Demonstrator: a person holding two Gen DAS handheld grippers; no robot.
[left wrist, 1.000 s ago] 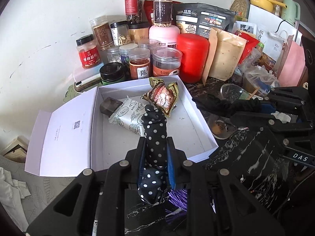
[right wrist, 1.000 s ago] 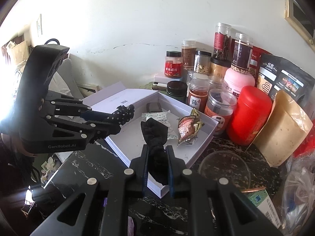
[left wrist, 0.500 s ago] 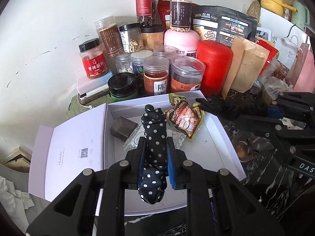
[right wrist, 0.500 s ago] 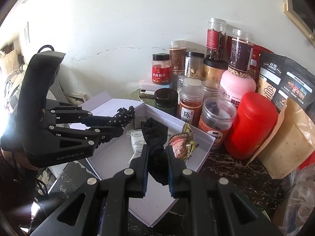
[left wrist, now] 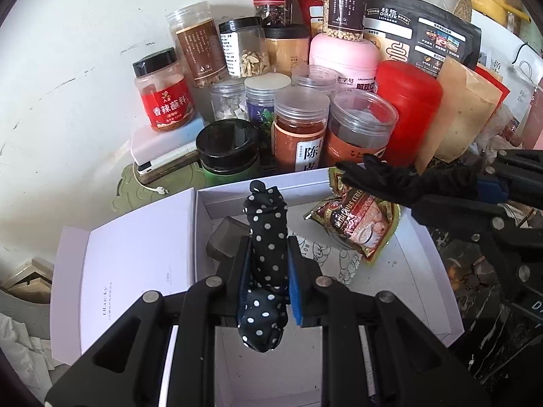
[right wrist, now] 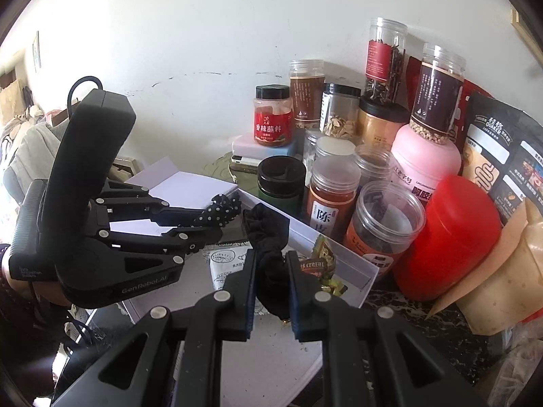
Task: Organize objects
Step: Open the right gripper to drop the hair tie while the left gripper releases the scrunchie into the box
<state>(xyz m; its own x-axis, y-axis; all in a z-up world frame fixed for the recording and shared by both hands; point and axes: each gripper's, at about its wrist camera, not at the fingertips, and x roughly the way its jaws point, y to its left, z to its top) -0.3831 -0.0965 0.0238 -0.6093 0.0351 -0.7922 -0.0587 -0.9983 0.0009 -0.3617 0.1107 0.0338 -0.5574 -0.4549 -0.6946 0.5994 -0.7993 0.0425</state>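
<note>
A black cloth with white dots point(left wrist: 266, 237) is pinched upright in my left gripper point(left wrist: 268, 244), which is shut on it above the open white box point(left wrist: 437, 254). My right gripper point(right wrist: 270, 256) is shut on a plain black cloth point(right wrist: 268, 230) over the box's far corner point(right wrist: 305, 234). In the left wrist view the right gripper point(left wrist: 424, 190) comes in from the right, its black cloth point(left wrist: 383, 176) over a cereal sachet point(left wrist: 359, 224). In the right wrist view the left gripper point(right wrist: 217, 224) holds the dotted cloth point(right wrist: 222, 212) on the left.
In the box lie a white patterned sachet point(left wrist: 336, 254) and a dark grey item point(left wrist: 222, 240). Its lid point(left wrist: 135, 261) lies open to the left. Behind the box stand several jars point(left wrist: 300, 129), a red canister point(left wrist: 410, 101), pouches point(left wrist: 454, 108) and the white wall.
Both grippers have moved forward over the box toward the jars, each still holding its cloth. The jars and the box's far wall look nearer now.
</note>
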